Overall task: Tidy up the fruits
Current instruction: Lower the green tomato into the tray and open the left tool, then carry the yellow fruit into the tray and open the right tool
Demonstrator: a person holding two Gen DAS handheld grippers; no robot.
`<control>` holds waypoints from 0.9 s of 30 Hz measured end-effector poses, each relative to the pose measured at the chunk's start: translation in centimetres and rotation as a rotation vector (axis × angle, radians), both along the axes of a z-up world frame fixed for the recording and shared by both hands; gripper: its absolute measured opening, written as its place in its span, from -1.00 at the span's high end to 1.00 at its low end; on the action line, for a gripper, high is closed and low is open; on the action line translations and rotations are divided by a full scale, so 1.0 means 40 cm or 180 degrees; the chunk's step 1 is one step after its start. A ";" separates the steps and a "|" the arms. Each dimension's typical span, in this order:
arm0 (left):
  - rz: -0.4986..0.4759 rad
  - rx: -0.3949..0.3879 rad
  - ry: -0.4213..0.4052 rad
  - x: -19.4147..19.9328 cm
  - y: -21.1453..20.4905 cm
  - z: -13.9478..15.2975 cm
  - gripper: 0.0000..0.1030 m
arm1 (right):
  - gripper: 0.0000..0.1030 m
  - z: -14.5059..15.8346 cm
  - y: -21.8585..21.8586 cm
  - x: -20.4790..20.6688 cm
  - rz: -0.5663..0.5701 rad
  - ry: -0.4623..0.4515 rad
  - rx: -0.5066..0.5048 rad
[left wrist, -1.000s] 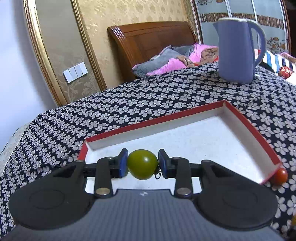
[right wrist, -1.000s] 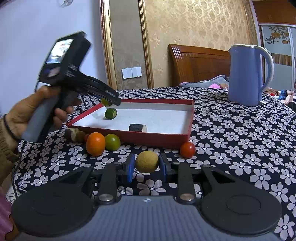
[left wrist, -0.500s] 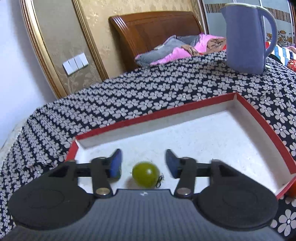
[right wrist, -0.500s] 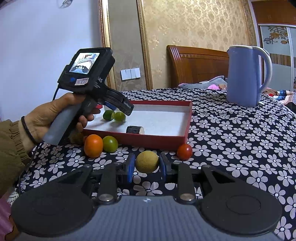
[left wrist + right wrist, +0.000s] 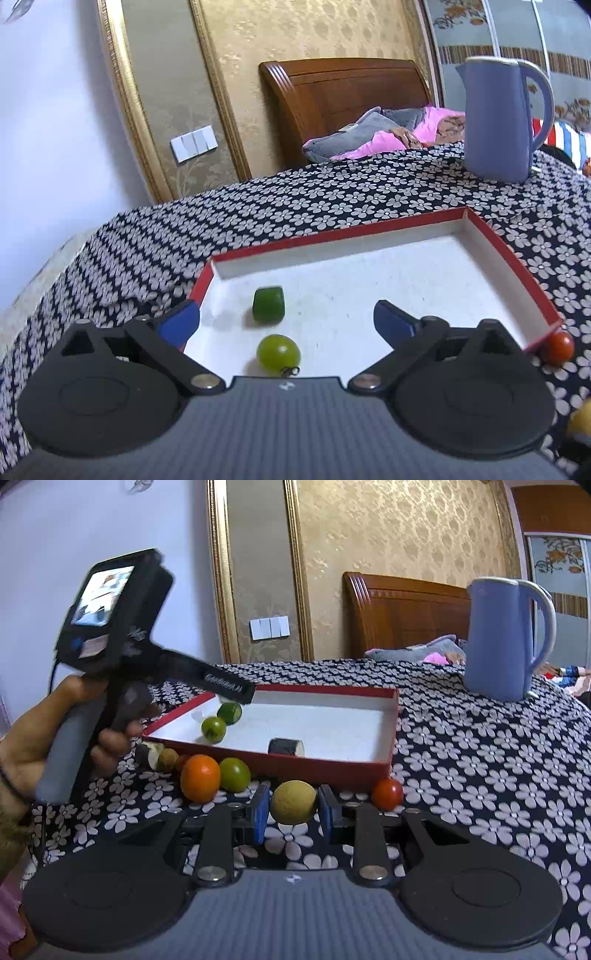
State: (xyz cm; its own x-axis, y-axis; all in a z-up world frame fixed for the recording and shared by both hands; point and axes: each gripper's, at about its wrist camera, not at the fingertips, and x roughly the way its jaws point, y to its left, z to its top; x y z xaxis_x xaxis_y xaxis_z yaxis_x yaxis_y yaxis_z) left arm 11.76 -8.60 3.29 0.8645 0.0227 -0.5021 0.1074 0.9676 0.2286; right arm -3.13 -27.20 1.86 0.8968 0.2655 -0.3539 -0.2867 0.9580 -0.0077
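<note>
Left gripper (image 5: 286,317) over the red tray (image 5: 513,258), jaws opening, green fruit (image 5: 279,352) lying free between them on the tray floor. Right gripper (image 5: 291,808) clenched on a yellow fruit (image 5: 293,802) just outside the tray, above the tabletop (image 5: 498,760).

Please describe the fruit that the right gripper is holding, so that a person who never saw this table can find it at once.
Find the red tray on the flowered cloth; in front of its near wall lies a row of small fruits. The right gripper is shut on the yellow-tan fruit, between a green fruit and a red tomato. Alone among them, it is dull and rough, not glossy.
</note>
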 end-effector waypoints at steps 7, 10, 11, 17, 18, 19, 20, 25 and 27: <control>0.0127 -0.0231 -0.0011 -0.074 0.052 -0.007 -1.00 | 0.46 0.052 0.014 0.061 0.0018 -0.0071 -0.0098; 0.0203 -0.0307 -0.0013 -0.095 0.077 -0.013 -1.00 | 0.46 0.070 0.026 0.095 0.0020 -0.0096 -0.0143; 0.0229 -0.0327 -0.0014 -0.101 0.086 -0.016 -1.00 | 0.46 0.074 0.030 0.108 0.0021 -0.0098 -0.0156; 0.0327 -0.0373 0.0012 -0.130 0.127 -0.035 -1.00 | 0.46 0.089 0.055 0.202 -0.0013 -0.0038 -0.0245; 0.0341 -0.0380 0.0015 -0.135 0.133 -0.037 -1.00 | 0.46 0.090 0.059 0.222 -0.0025 -0.0013 -0.0251; 0.0346 -0.0387 0.0018 -0.139 0.138 -0.040 -1.00 | 0.46 0.091 0.063 0.239 -0.0034 0.0013 -0.0269; 0.0340 -0.0400 0.0026 -0.142 0.143 -0.042 -1.00 | 0.46 0.091 0.066 0.258 -0.0053 0.0030 -0.0291; 0.0342 -0.0480 0.0056 -0.155 0.165 -0.054 -1.00 | 0.46 0.092 0.077 0.356 -0.0186 0.0131 -0.0325; 0.0344 -0.0497 0.0068 -0.157 0.172 -0.060 -1.00 | 0.46 0.091 0.079 0.393 -0.0255 0.0176 -0.0343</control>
